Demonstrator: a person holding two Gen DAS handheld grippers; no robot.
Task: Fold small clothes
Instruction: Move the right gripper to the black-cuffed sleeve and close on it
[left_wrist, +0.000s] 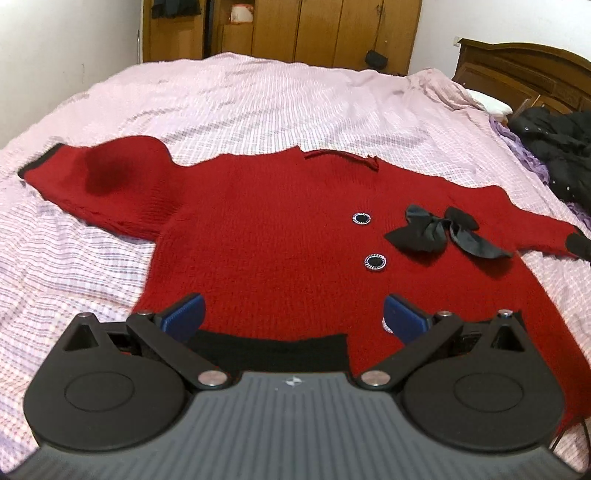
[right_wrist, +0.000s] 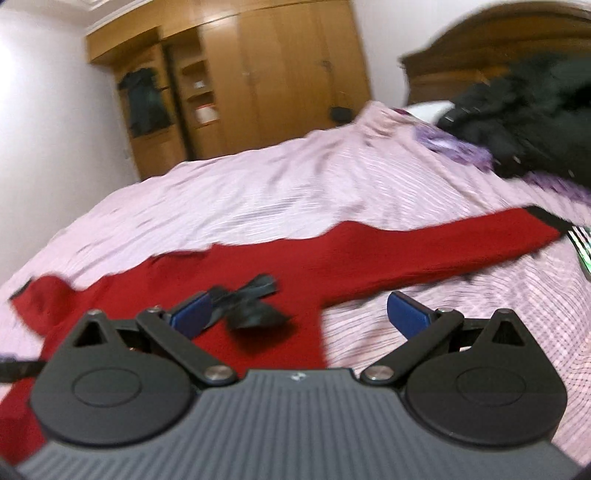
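The red knit cardigan (left_wrist: 266, 229) lies front-up, sleeves spread, on the bed (left_wrist: 240, 99), ready for folding; the left claw (left_wrist: 293, 314) gapes above its hem, the right claw (right_wrist: 299, 314) gapes empty beside its black bow (right_wrist: 251, 306)

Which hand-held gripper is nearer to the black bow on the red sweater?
Right. The right hand-held gripper hangs just over the black bow; the left hand-held gripper sits back at the hem.
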